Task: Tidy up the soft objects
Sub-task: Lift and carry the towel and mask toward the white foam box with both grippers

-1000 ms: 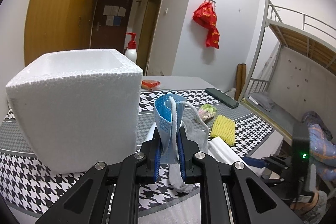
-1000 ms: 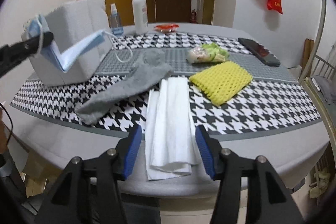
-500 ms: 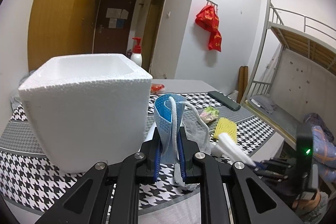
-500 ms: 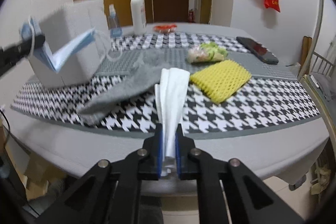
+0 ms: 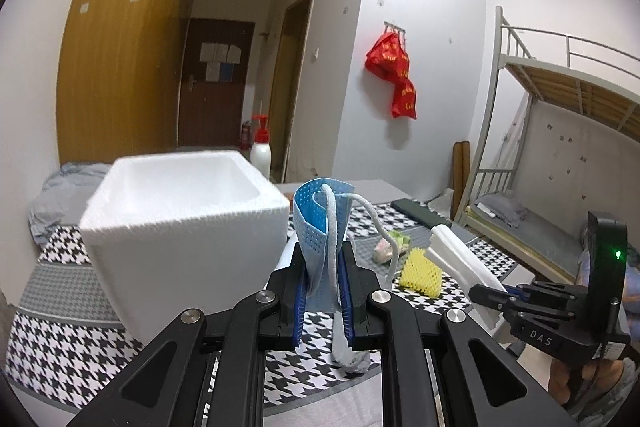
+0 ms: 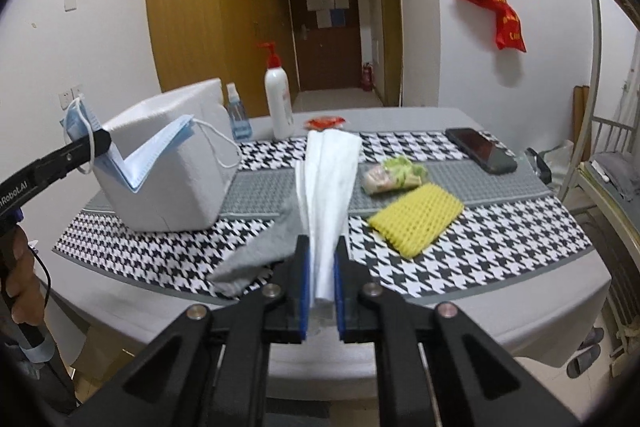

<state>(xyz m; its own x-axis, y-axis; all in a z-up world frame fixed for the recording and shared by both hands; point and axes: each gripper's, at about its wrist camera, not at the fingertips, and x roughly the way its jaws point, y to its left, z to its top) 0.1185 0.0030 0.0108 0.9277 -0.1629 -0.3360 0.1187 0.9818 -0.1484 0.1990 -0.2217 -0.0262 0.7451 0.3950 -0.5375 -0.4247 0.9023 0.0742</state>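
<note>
My left gripper [image 5: 323, 279] is shut on a blue face mask [image 5: 316, 227] and holds it in the air just right of a white foam box [image 5: 180, 227]. In the right wrist view the mask [image 6: 160, 155] hangs in front of the box [image 6: 172, 171]. My right gripper [image 6: 322, 279] is shut on a folded white cloth [image 6: 328, 183], lifted off the table; the cloth also shows in the left wrist view [image 5: 460, 259]. A grey sock [image 6: 260, 251], a yellow foam net [image 6: 416, 219] and a green-pink soft bundle [image 6: 392, 175] lie on the houndstooth mat [image 6: 500, 227].
A white pump bottle [image 6: 278, 99], a small blue spray bottle [image 6: 236, 115], a red packet [image 6: 324, 123] and a black phone [image 6: 480, 149] stand or lie at the table's back. A bunk bed [image 5: 560, 147] is to the right. The table's front edge [image 6: 400, 323] is near my right gripper.
My right gripper closed on the white cloth and lifted it off the table. My left gripper rose with the mask, so the foam box's open top shows.
</note>
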